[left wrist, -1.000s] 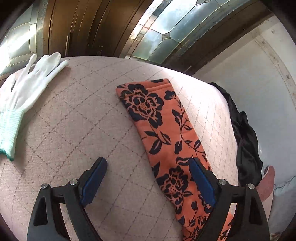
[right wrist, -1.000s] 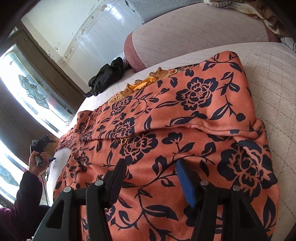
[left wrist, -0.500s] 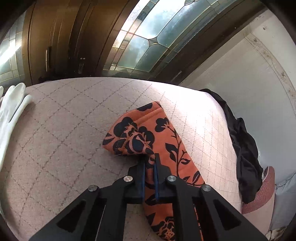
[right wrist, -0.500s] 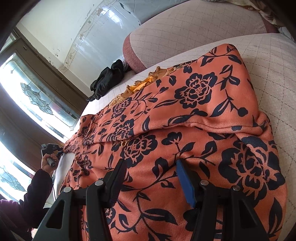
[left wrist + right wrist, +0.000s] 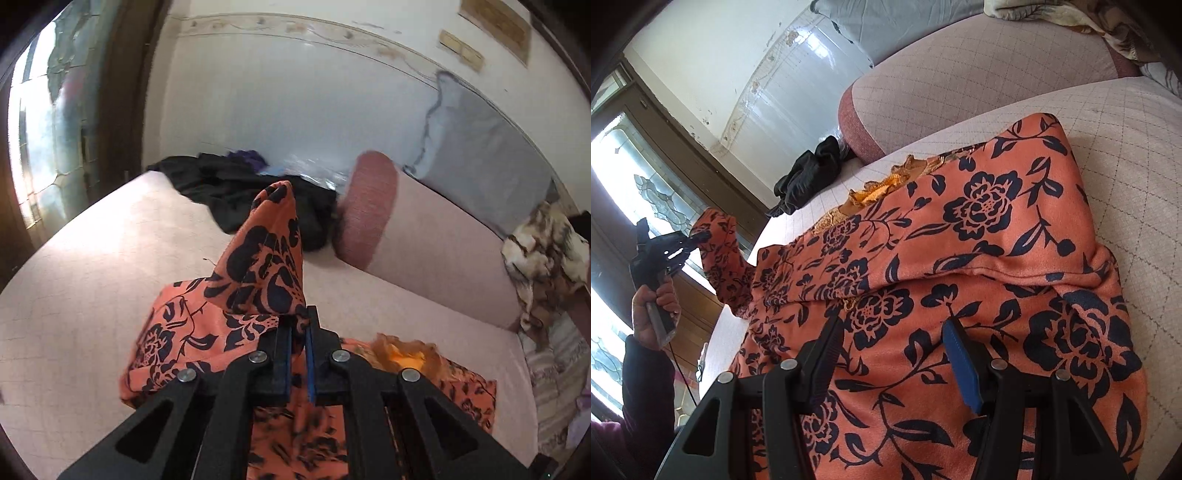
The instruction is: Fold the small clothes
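Left gripper (image 5: 300,325) clamps a lifted sleeve of the orange floral garment (image 5: 979,258); right gripper (image 5: 892,354) half-open above it; black clothing (image 5: 236,192) at the sofa's (image 5: 92,258) far edge.

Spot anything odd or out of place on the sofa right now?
Mostly routine: the left gripper has its jaws shut on an end of the orange floral garment, lifted off the cushion. One oddity: a black garment lies crumpled in a heap at the far corner of the sofa. No damage visible.
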Demonstrator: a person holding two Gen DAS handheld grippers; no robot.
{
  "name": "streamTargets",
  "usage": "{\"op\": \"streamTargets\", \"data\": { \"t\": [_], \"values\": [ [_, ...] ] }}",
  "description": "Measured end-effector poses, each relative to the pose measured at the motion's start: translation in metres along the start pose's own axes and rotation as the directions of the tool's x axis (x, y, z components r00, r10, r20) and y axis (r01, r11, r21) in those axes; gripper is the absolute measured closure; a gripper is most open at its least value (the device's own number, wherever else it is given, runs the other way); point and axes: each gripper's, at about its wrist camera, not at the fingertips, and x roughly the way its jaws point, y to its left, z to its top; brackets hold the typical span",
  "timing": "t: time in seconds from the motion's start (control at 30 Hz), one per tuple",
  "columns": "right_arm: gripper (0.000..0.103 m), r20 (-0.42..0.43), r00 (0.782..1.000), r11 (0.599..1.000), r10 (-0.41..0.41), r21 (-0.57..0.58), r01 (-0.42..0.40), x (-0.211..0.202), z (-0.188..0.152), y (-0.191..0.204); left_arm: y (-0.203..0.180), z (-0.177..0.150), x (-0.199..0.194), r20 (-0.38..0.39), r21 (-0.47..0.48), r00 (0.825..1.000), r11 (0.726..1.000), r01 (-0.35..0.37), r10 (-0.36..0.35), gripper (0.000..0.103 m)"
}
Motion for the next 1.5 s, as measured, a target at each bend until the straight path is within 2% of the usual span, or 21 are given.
{"op": "streamTargets", "data": {
  "t": [0.07,0.17,0.2,0.23,0.27,0.3,0.33,0.4,0.47,0.53,0.6,0.67,0.77,0.83,0.93,1.0,1.07,1.17,1.3,1.43,1.5],
  "values": [
    [0.042,0.033,0.999,1.0,0.015,0.01,-0.015,-0.009,0.005,0.002,-0.05,-0.024,0.017,-0.118,0.032,0.985,0.991,0.127,-0.123,0.096],
    [0.042,0.066,0.998,1.0,0.012,0.01,-0.013,-0.021,0.01,0.002,-0.097,-0.059,0.038,-0.327,0.052,0.916,0.963,0.263,-0.232,0.092],
    [0.042,0.073,0.997,1.0,0.009,0.011,-0.01,-0.024,0.011,0.001,-0.104,-0.065,0.039,-0.379,0.068,0.892,0.954,0.29,-0.245,0.087],
    [0.042,0.079,0.997,1.0,0.005,0.017,-0.006,-0.026,0.012,0.0,-0.106,-0.066,0.038,-0.413,0.084,0.878,0.95,0.3,-0.241,0.083],
    [0.041,0.083,0.997,1.0,0.001,0.03,-0.003,-0.027,0.013,-0.003,-0.105,-0.068,0.028,-0.417,0.093,0.878,0.95,0.298,-0.235,0.078],
    [0.041,0.084,0.996,0.999,0.005,0.045,-0.009,-0.027,0.014,-0.004,-0.097,-0.062,0.019,-0.39,0.093,0.891,0.953,0.29,-0.233,0.07],
    [0.039,0.081,0.997,0.998,0.015,0.055,-0.02,-0.026,0.015,-0.005,-0.086,-0.055,0.007,-0.342,0.091,0.91,0.955,0.281,-0.235,0.063],
    [0.039,0.065,0.997,0.998,0.034,0.056,-0.038,-0.021,0.016,-0.003,-0.064,-0.04,-0.013,-0.227,0.082,0.947,0.965,0.249,-0.225,0.035],
    [0.039,0.035,0.998,0.996,0.059,0.064,-0.061,-0.011,0.017,0.001,-0.037,-0.03,-0.031,-0.103,0.088,0.98,0.98,0.178,-0.169,0.033],
    [0.039,0.008,0.995,0.991,0.1,0.087,-0.1,-0.001,0.022,0.008,-0.01,-0.022,-0.034,-0.002,0.121,0.999,0.992,0.047,-0.047,0.033],
    [0.039,0.011,0.992,0.988,0.127,0.088,-0.127,0.006,0.032,0.018,0.014,-0.019,-0.021,0.034,0.153,0.995,0.983,-0.1,0.096,0.033],
    [0.038,0.01,0.992,0.988,0.124,0.096,-0.124,0.02,0.048,0.026,0.039,-0.023,-0.002,0.045,0.153,0.978,0.966,-0.207,0.203,0.033],
    [0.038,-0.02,0.998,0.99,0.067,0.129,-0.064,0.055,0.071,0.032,0.071,-0.028,0.03,-0.035,0.138,0.957,0.949,-0.282,0.29,0.033],
    [0.038,-0.061,0.998,0.989,-0.005,0.147,0.014,0.083,0.082,0.029,0.087,-0.031,0.043,-0.081,0.096,0.959,0.959,-0.265,0.273,0.033],
    [0.037,-0.136,0.989,0.979,-0.049,0.189,0.075,0.123,0.087,0.019,0.096,-0.035,0.056,-0.133,0.063,0.957,0.966,-0.252,0.258,0.033],
    [0.04,-0.12,0.99,0.978,-0.07,0.186,0.092,0.131,0.083,0.022,0.096,-0.036,0.058,-0.146,0.055,0.961,0.972,-0.229,0.234,0.033],
    [0.093,-0.129,0.992,0.989,-0.01,0.146,0.029,0.133,0.08,0.037,0.092,-0.038,0.06,-0.149,0.072,0.958,0.969,-0.238,0.246,0.033],
    [0.094,-0.123,0.991,0.998,-0.056,0.019,0.059,0.13,0.076,0.068,0.088,-0.04,0.062,-0.151,0.088,0.954,0.964,-0.249,0.26,0.033],
    [0.094,-0.005,0.991,0.988,-0.132,-0.074,0.132,0.097,0.09,0.096,0.091,-0.04,0.053,-0.13,0.063,0.958,0.967,-0.248,0.254,0.033],
    [0.094,0.126,0.959,0.958,-0.254,-0.103,0.267,0.052,0.122,0.09,0.083,-0.042,0.049,-0.109,0.068,0.965,0.97,-0.232,0.238,0.033],
    [0.094,0.138,0.943,0.945,-0.304,-0.084,0.317,0.038,0.137,0.071,0.071,-0.045,0.053,-0.117,0.089,0.97,0.975,-0.204,0.214,0.033]
  ]
}}
